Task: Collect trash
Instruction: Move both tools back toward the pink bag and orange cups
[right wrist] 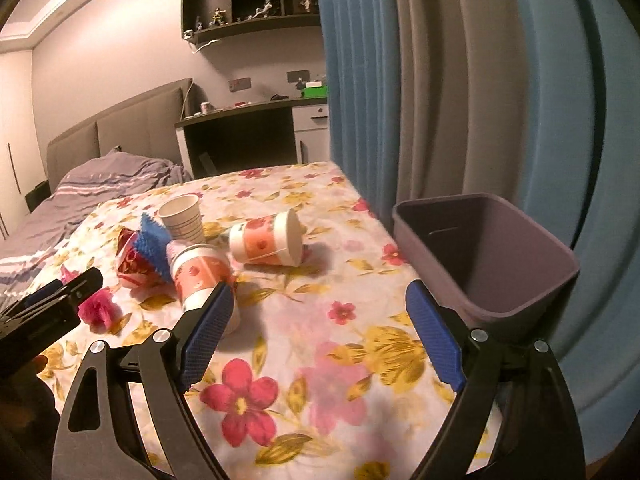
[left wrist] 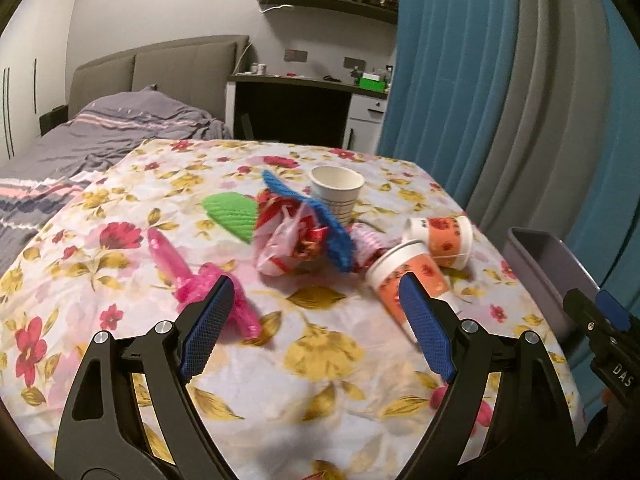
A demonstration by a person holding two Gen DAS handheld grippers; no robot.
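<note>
Trash [left wrist: 304,232] on floral cloth | both hand-held grippers [left wrist: 316,300] [right wrist: 320,304] wide apart, empty | "DAS" on right one

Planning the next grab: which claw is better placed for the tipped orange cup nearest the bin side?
Right, probably. The right claw is open and empty, with the nearest orange cup by its left finger and the purple bin beside it. The left claw, also open, sits nearer the pink wrapper.

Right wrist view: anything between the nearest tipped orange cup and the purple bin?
Nothing visible. Between the orange cup and the purple bin lies only bare floral cloth; the open right gripper holds nothing.
</note>
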